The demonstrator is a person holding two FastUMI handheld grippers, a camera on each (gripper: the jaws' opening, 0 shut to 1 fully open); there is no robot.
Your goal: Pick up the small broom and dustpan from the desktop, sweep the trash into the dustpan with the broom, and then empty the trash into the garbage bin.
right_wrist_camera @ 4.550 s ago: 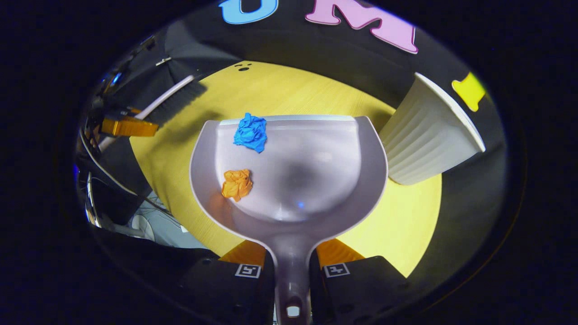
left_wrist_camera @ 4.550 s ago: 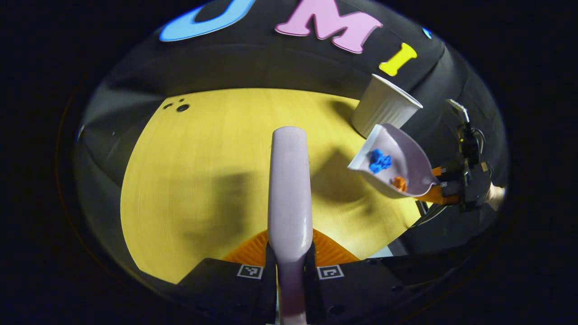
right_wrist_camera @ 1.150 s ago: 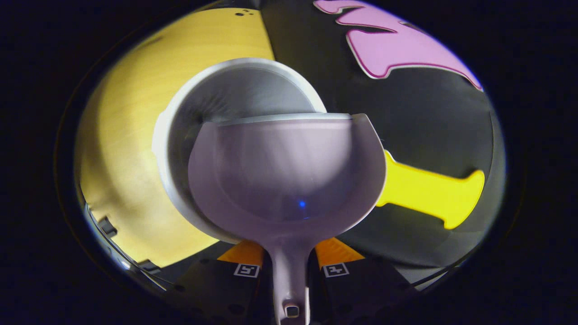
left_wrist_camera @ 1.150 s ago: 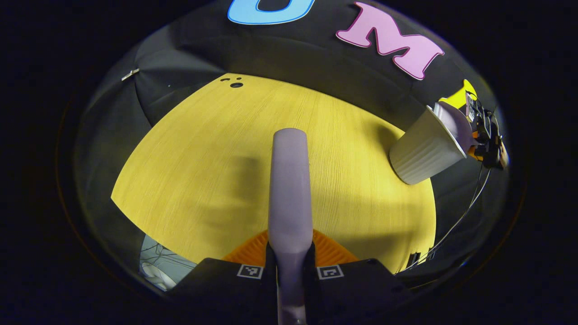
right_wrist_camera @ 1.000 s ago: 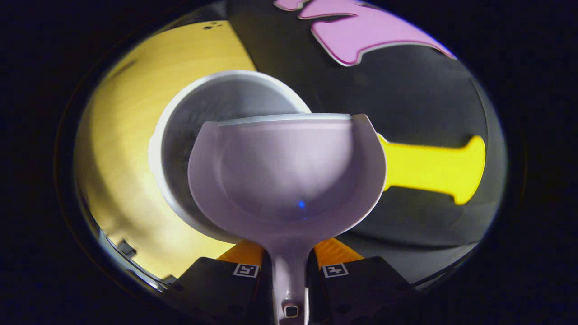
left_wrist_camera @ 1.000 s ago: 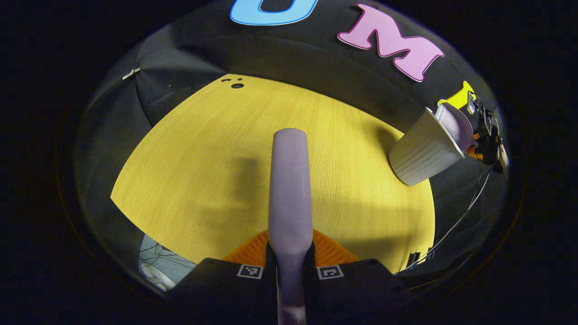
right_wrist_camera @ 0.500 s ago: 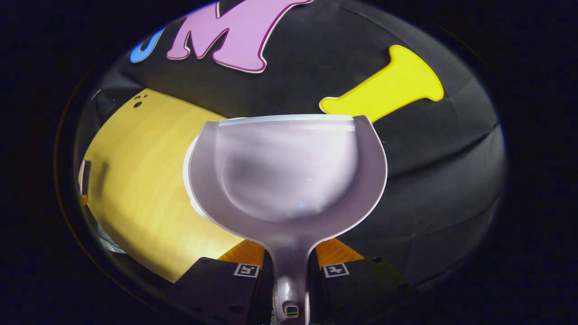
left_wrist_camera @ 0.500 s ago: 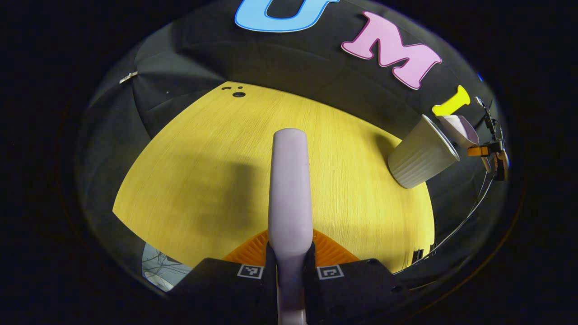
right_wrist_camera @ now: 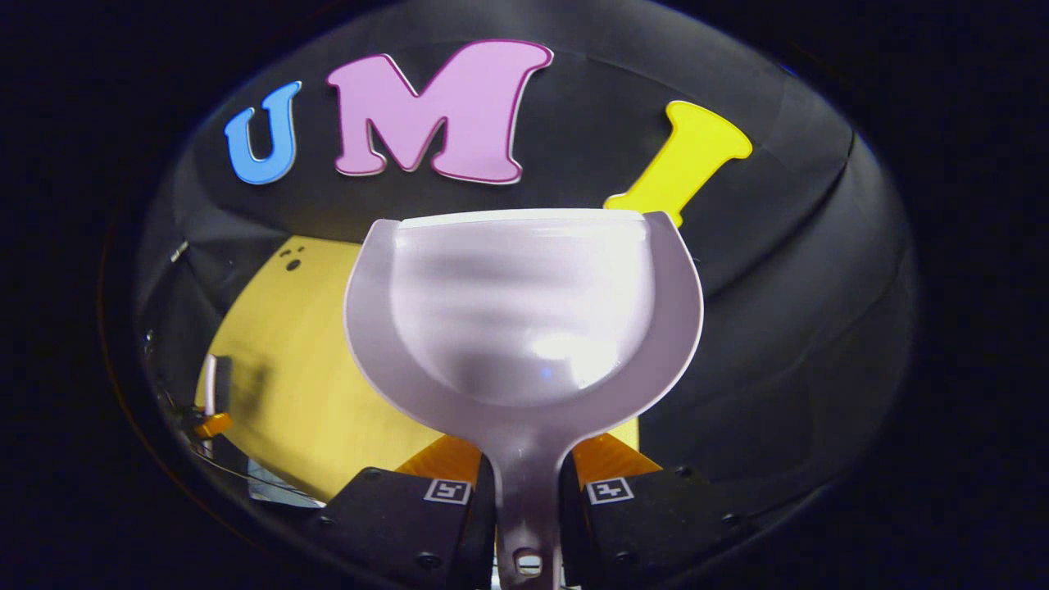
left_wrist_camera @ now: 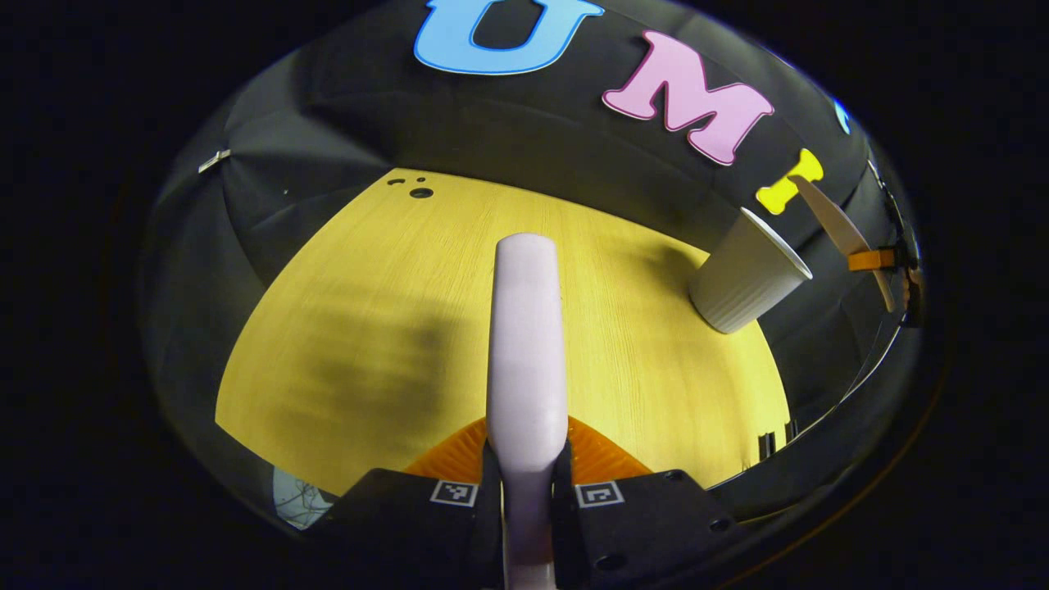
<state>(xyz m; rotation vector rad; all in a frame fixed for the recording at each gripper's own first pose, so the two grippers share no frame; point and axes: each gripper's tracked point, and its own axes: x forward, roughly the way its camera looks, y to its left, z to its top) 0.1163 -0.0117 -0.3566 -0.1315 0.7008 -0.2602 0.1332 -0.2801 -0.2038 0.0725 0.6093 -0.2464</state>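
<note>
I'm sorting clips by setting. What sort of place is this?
Likely a staged recording booth: black cloth wall behind a yellow wooden desktop, with a dustpan and white ribbed garbage bin.

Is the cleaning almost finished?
Nearly. The dustpan is empty and the yellow table shows no trash, so the dumping looks done. The left gripper holds the broom, the right gripper the dustpan, beside the white bin. Nothing obvious remains.
</note>
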